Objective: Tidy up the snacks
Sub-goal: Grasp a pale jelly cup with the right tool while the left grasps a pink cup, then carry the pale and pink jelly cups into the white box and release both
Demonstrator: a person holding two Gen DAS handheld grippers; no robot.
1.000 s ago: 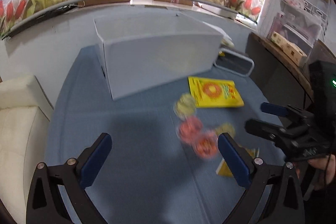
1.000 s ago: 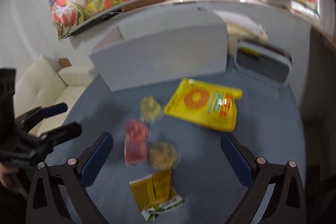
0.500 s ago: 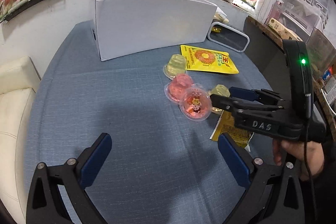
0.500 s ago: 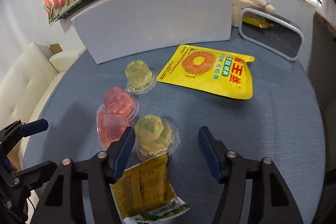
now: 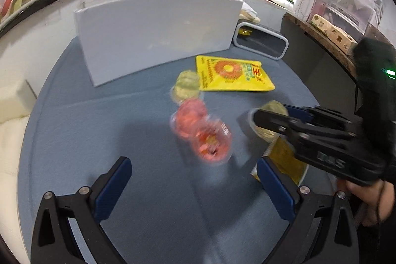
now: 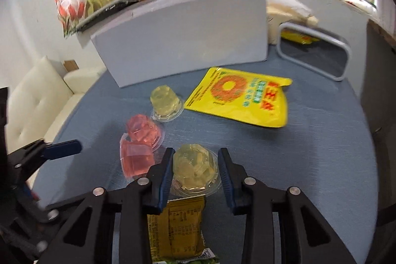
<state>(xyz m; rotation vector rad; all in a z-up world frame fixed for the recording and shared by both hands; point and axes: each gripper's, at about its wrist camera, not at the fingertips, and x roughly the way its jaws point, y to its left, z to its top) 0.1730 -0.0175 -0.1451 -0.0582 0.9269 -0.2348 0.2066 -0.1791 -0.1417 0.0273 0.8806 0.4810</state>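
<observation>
While closing around the near yellow jelly cup (image 6: pixel 195 171), right gripper (image 6: pixel 195 172) pointing down at the blue table (image 6: pixel 321 165), pads at both sides of the cup and, as far as visible, not yet pressing. Left gripper (image 5: pixel 193 180) wide open with nothing between the pads, low over the table near the blurred pink cups (image 5: pixel 200 132).

Printed on the yellow pouch (image 6: pixel 238 97): an orange ring and red and green characters, too blurred to read. Small print on the yellow packet (image 6: pixel 178 227), unreadable.

Only from the right wrist: a white sofa (image 6: pixel 37 100) at far left, and sharp cups, namely far yellow cup (image 6: pixel 165 102), pink cup (image 6: pixel 143 131), tipped pink cup (image 6: pixel 136 158). Only from the left wrist: a hand (image 5: pixel 368 199) under the right gripper, a green light (image 5: pixel 390 72), shelves with boxes (image 5: pixel 331 29) at right.

In both: white box (image 6: pixel 183 38) far, mirror (image 6: pixel 314 52) to its right.
</observation>
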